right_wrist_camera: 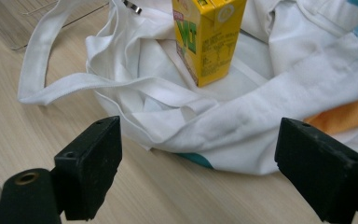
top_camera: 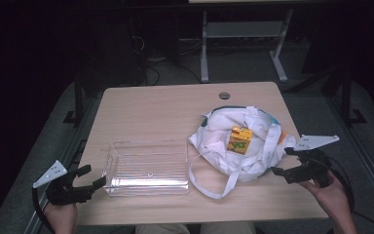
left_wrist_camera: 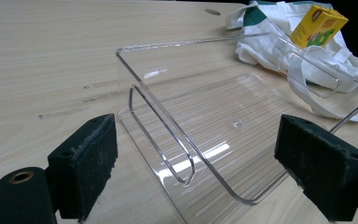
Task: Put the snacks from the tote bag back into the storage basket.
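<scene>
A clear plastic tray (top_camera: pixel 148 168) lies on the wooden table (top_camera: pixel 151 112) at front left, empty. To its right a crumpled white cloth bag (top_camera: pixel 243 146) holds a yellow drink carton (top_camera: pixel 239 140) standing upright on it. My left gripper (top_camera: pixel 91 177) is open just left of the tray, its jaws spread either side of the tray's near corner (left_wrist_camera: pixel 200 163). My right gripper (top_camera: pixel 283 161) is open at the bag's right edge, jaws wide before the white cloth (right_wrist_camera: pixel 242 116), with the carton (right_wrist_camera: pixel 207 37) a little beyond.
The bag's long white straps (top_camera: pixel 214 187) trail over the table toward the front edge. A round cable hole (top_camera: pixel 224 95) sits near the table's far edge. Another desk's legs (top_camera: pixel 204 48) stand on the floor behind.
</scene>
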Available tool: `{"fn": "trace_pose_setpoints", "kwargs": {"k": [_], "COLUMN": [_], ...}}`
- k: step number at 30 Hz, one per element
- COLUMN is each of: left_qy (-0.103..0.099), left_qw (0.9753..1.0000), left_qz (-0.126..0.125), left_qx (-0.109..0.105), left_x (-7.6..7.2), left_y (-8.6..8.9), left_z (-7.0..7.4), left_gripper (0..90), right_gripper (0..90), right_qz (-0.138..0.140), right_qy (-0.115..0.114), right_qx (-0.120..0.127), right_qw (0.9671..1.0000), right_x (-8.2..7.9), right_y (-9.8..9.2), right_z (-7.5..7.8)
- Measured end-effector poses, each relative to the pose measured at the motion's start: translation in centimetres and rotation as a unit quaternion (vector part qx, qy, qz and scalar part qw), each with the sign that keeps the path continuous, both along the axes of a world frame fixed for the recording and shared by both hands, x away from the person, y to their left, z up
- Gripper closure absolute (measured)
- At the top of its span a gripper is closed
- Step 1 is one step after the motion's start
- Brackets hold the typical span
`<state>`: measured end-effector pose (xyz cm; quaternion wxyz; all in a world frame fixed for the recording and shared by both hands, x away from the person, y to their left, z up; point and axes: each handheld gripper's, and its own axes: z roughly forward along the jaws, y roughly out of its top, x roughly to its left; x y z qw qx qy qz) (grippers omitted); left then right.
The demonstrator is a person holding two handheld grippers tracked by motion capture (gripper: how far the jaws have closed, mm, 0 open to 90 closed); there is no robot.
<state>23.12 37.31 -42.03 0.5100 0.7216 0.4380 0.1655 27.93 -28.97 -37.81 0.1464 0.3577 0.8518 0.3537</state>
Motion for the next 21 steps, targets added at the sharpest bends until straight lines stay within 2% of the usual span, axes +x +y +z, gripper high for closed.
{"fn": "trace_pose_setpoints", "kwargs": {"k": [5,9,21], "left_qy": [0.000,0.002,0.002], "left_qw": [1.0000,1.0000,0.9999], "left_qz": [0.001,0.004,0.005], "left_qx": [-0.002,-0.009,-0.009], "left_x": [0.0,0.0,-0.1], "left_y": [0.1,-0.1,0.0], "left_z": [0.0,0.0,0.0], "left_gripper": [12.8,12.8,12.8], "right_gripper": [14.3,13.9,13.9], "right_qz": [0.019,0.024,0.044], "right_qy": [0.000,0.007,0.020], "right_qx": [-0.013,-0.015,-0.029], "right_qw": [0.9997,0.9996,0.9984], "right_x": [1.2,1.8,3.4], "right_y": [1.1,1.6,3.1], "right_z": [1.0,1.3,1.9]}}
